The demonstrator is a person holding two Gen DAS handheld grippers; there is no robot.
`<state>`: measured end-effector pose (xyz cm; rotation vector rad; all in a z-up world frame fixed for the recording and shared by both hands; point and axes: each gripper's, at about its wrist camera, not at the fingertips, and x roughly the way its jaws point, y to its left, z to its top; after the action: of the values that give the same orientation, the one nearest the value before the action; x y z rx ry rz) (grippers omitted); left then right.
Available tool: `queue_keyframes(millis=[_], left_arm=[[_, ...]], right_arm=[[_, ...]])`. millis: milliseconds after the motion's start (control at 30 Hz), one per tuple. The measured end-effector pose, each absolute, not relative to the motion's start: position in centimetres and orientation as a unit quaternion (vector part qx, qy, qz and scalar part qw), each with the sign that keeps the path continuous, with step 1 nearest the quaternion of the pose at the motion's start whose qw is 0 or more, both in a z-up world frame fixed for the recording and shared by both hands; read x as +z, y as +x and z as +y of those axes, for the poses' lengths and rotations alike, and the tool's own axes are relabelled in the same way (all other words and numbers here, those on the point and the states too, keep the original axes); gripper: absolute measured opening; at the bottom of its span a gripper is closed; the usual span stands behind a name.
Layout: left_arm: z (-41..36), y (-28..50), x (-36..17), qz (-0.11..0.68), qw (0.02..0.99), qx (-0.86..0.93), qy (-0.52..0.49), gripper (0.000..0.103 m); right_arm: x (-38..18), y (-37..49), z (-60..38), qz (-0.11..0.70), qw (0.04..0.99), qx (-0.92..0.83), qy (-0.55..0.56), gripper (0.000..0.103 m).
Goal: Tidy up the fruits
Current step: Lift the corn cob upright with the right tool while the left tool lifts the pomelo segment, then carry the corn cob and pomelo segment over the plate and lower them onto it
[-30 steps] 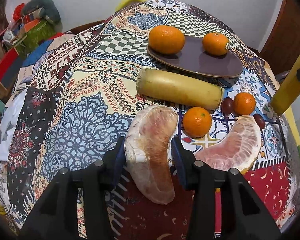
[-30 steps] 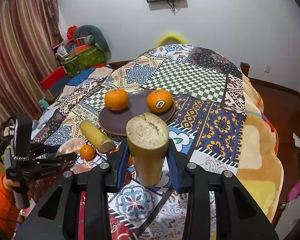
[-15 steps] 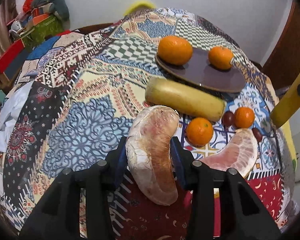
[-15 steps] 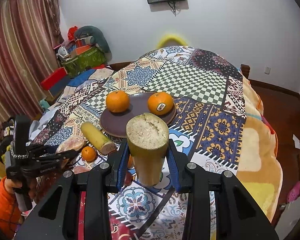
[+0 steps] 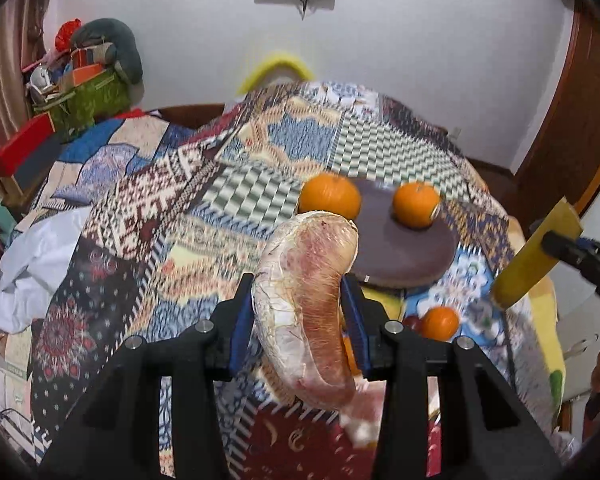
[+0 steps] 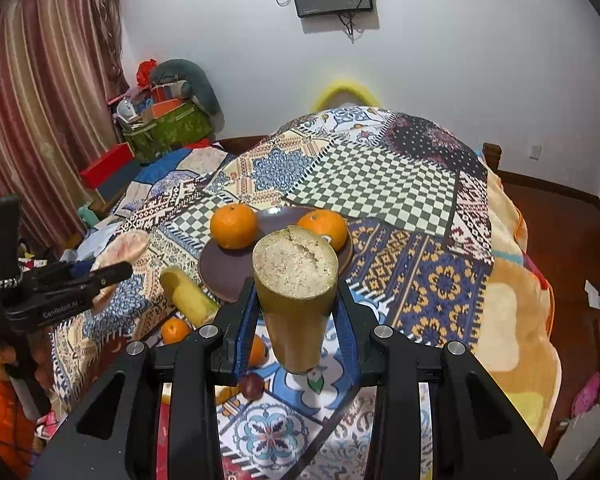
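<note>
Patchwork bedspread covers the bed. At its centre, my left gripper clamps a peeled pink pomelo segment aloft. My right gripper squeezes a yellow-green sugarcane stub; at 12 o'clock sits a dark round plate with two oranges.

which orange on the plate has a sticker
The right orange on the plate: a white sticker shows low on its right side. The left orange shows none.
</note>
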<state>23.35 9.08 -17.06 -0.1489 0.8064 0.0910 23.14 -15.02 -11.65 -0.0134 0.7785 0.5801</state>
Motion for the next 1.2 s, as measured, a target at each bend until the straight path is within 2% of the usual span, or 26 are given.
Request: queue_keyframes(millis=[367, 1200], left_arm=[[7.8, 26.8, -15.8, 0.370, 0.926, 0.021, -0.071, 0.042], [7.5, 35.0, -19.3, 0.394, 0.916, -0.003, -0.069, 0.042]], right_arm=[[-12.1, 25.7, -13.0, 0.371, 0.882, 0.289, -0.011, 0.033], [-14.9, 31.3, -7.8, 0.390, 0.865, 0.314, -0.033, 0.033]])
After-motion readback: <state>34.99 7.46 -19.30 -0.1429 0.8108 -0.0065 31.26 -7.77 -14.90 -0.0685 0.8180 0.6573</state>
